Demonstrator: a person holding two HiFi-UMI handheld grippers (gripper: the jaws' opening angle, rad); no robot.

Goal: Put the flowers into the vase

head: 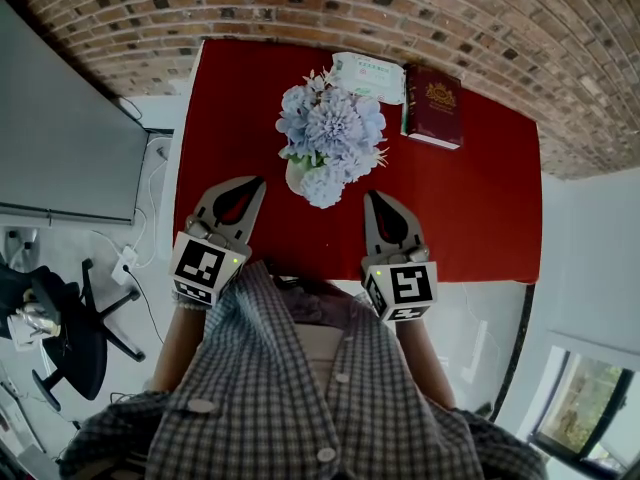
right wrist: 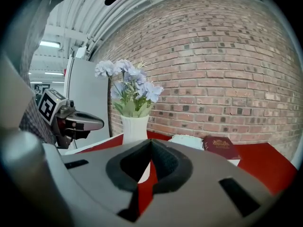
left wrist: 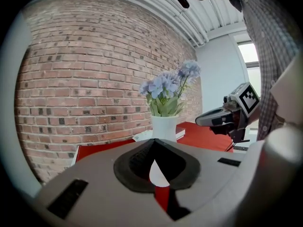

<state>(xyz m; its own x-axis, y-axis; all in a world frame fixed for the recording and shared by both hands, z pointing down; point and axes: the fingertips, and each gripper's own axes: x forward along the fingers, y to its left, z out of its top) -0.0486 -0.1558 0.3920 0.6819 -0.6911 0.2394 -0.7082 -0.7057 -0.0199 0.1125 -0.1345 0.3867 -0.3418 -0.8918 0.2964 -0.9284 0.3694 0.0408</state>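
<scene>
The flowers (head: 330, 133) sit in the vase (head: 295, 177); the left hand-held gripper (head: 254, 182) and right hand-held gripper (head: 374, 197), pressed together empty, might bump and tip it.

Left gripper (left wrist: 152, 144): jaws are meeting at the tips, with nothing sitting between them. Only the red tabletop (left wrist: 204, 137) and a sliver of white are showing through the padded opening. A white vase (left wrist: 164, 126) is standing upright on the table straight ahead, holding pale blue flowers (left wrist: 169, 83) with green leaves. A brick wall (left wrist: 90, 79) is filling the background. The right gripper (left wrist: 201, 120) is hovering to the right of the vase, apart from it, its marker cube (left wrist: 249, 97) facing the camera. A checked shirt (left wrist: 265, 27) is showing at upper right.
</scene>
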